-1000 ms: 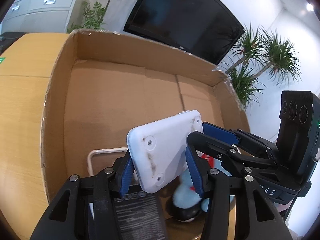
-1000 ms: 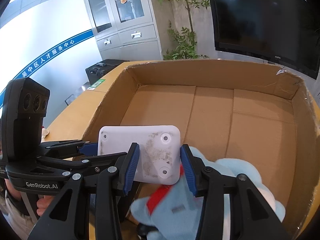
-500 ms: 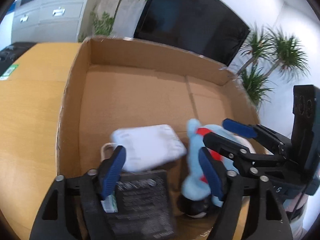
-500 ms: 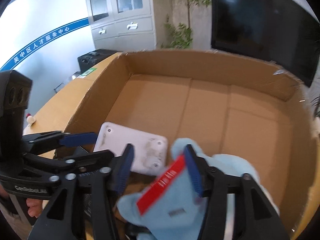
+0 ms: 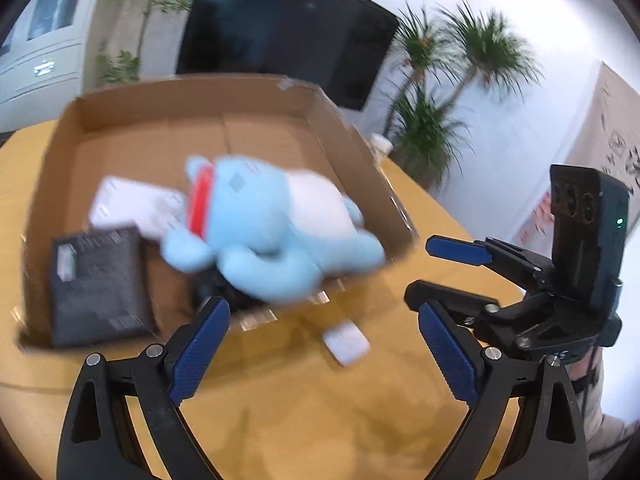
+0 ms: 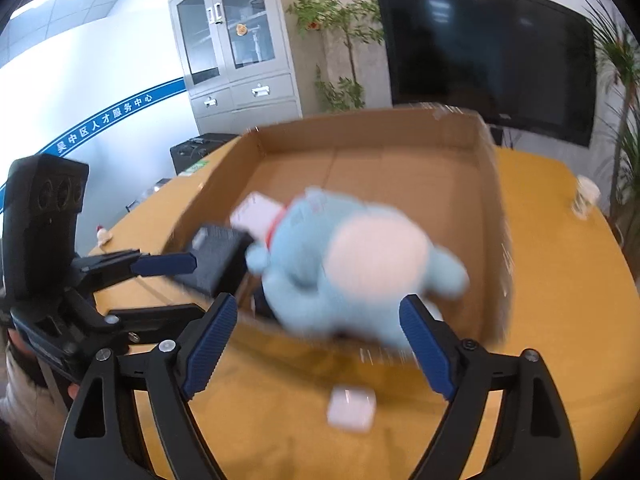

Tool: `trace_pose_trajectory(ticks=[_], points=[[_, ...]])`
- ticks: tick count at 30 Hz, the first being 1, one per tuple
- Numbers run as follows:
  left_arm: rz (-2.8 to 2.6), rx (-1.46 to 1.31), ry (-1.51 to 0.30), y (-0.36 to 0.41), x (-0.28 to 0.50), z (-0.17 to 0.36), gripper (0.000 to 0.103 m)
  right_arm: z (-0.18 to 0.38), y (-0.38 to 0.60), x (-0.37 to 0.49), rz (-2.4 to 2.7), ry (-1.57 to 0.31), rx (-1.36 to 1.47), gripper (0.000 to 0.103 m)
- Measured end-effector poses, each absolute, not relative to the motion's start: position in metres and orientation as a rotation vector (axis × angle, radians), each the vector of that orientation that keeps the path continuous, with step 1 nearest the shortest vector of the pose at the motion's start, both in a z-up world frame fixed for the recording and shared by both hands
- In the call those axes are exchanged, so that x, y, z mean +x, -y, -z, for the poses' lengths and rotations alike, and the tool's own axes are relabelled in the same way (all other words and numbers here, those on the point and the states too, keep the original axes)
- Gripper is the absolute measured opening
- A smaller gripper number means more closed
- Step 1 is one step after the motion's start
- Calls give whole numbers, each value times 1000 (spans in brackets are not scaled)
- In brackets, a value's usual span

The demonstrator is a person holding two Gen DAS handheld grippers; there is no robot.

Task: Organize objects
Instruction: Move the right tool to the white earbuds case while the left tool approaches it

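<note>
On wooden table [image 5: 304,420]: cardboard box [image 5: 352,148] holds blue plush [image 5: 272,232], white device [image 5: 132,204], black booklet [image 5: 96,284]. Small white case [image 5: 346,346] lies outside, near box front wall. Left gripper [image 5: 324,344] and right gripper [image 6: 320,344] jaws opening, nothing between them.

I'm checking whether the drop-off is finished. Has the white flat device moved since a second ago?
Yes. The white flat device has gone from between both grippers down onto the floor of the cardboard box, beside the blue plush toy.
</note>
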State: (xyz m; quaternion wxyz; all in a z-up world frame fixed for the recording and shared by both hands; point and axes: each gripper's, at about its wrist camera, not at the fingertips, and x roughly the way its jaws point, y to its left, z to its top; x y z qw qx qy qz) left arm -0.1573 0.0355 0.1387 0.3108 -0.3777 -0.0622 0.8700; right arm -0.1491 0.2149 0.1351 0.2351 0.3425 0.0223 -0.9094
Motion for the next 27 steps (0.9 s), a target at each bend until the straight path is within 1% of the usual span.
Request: trace_pose_trajectory(ticks=[2, 6, 9, 10, 12, 14, 16, 18, 21, 26, 27], points=[[-2304, -1020, 161, -40, -145, -126, 96, -116, -225, -138, 2495, -58, 981, 84], [-2272, -1127, 229, -34, -142, -96, 96, -75, -234, -140, 2468, -64, 1076, 83], [-2265, -1170, 227, -33, -143, -87, 96, -52, -229, -153, 2437, -62, 1135, 79], [-2253, -1177, 224, -35, -143, -86, 96, -47, -226, -158, 2423, -60, 1151, 72], [-2252, -1183, 218, -39, -142, -86, 96, -37, -217, -166, 2392, -80, 1179, 68], [-2246, -1181, 214, -44, -144, -85, 96, -27, -214, -167, 2384, -112, 1206, 60], [-2238, -1189, 189, -52, -144, -85, 96, -21, -210, -174, 2373, -119, 1223, 47], [-2237, -1198, 147, -58, -142, -82, 96, -19, -208, -176, 2365, -152, 1204, 43], [-2197, -1204, 83, -69, -133, -77, 96, -19, -209, -166, 2260, -211, 1172, 43], [-2098, -1219, -31, -87, -102, -67, 96, -21, -220, -120, 2048, -327, 1095, 44], [-2076, -1225, -52, -92, -95, -64, 96, -22, -224, -110, 2036, -335, 1084, 47]])
